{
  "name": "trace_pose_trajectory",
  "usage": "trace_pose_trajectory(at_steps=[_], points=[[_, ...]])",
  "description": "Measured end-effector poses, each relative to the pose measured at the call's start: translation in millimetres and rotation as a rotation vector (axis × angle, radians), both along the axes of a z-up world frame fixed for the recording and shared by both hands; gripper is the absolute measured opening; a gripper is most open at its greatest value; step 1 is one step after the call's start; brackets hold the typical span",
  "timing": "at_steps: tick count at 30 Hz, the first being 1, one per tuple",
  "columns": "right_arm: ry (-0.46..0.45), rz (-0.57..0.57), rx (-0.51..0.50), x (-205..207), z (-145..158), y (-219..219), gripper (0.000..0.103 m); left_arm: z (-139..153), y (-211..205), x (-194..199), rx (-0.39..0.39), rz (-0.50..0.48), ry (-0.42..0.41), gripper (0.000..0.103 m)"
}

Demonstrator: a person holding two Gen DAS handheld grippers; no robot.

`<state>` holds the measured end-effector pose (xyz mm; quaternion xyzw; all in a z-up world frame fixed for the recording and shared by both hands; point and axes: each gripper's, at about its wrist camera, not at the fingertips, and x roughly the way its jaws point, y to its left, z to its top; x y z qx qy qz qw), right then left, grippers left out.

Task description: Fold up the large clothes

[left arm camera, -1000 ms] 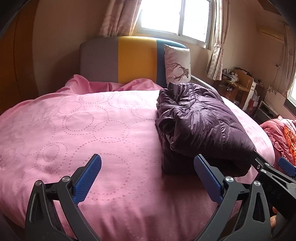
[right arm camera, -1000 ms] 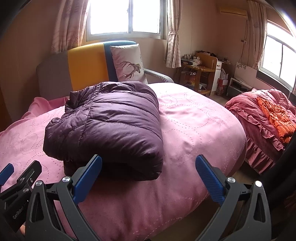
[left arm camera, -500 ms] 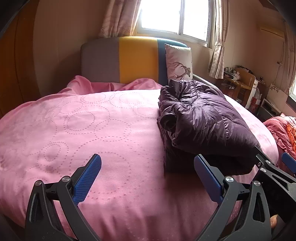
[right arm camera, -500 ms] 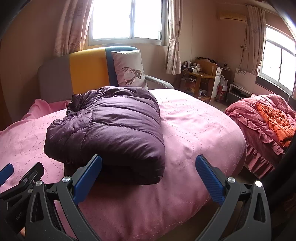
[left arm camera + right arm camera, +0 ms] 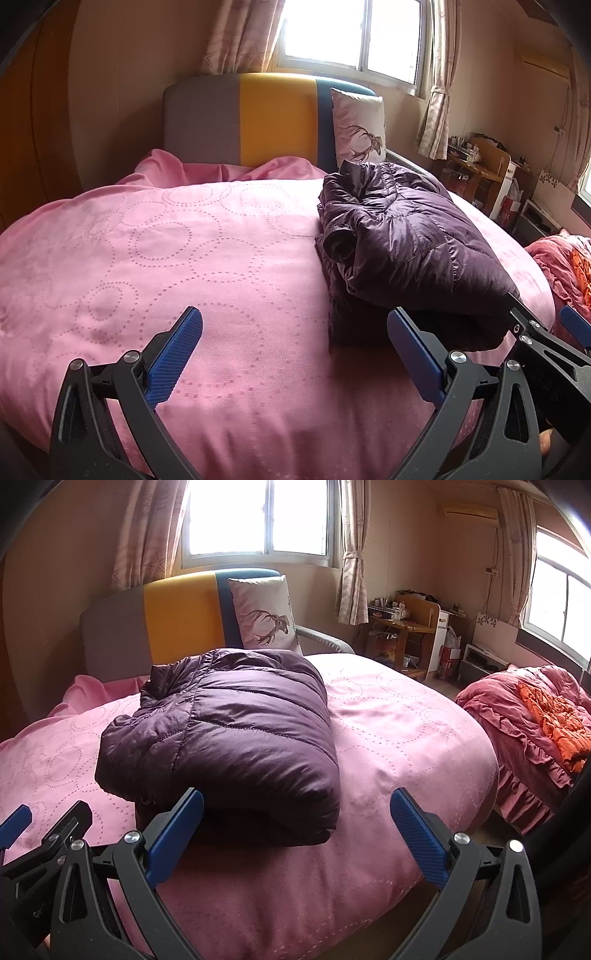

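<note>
A dark purple quilted puffer jacket point(image 5: 402, 243) lies folded into a thick bundle on the pink bed cover point(image 5: 184, 251); it also shows in the right wrist view point(image 5: 229, 738). My left gripper point(image 5: 295, 343) is open and empty, held above the near part of the bed, left of the jacket. My right gripper point(image 5: 297, 823) is open and empty, just in front of the jacket's near edge. The right gripper's frame shows at the lower right of the left wrist view point(image 5: 546, 350).
A grey, yellow and blue headboard point(image 5: 258, 118) and a deer-print pillow point(image 5: 266, 616) stand at the far end. A second bed with red and orange bedding point(image 5: 546, 716) is to the right. A wooden desk point(image 5: 402, 627) stands by the far wall.
Both grippers have drawn back slightly from the jacket and tilted up a little. The jacket has not moved. Both stay open.
</note>
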<state>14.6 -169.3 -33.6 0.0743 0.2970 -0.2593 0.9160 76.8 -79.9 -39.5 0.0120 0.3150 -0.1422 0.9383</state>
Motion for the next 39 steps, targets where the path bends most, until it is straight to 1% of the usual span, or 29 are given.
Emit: trace_pose_trajectory(at_steps=[17, 28, 39], points=[[0.002, 0.007, -0.005, -1.4, -2.8, 8.0, 0.101, -1.0, 3.2, 1.2, -0.002, 0.005, 0.008, 0.099], [-0.005, -0.001, -0.001, -2.7, -0.9, 4.0, 0.101, 1.8, 8.9, 0.9, 0.007, 0.028, -0.009, 0.099], [-0.008, 0.007, -0.005, -0.9, 0.7, 5.3, 0.101, 5.7, 12.4, 1.3, 0.005, 0.027, -0.011, 0.099]])
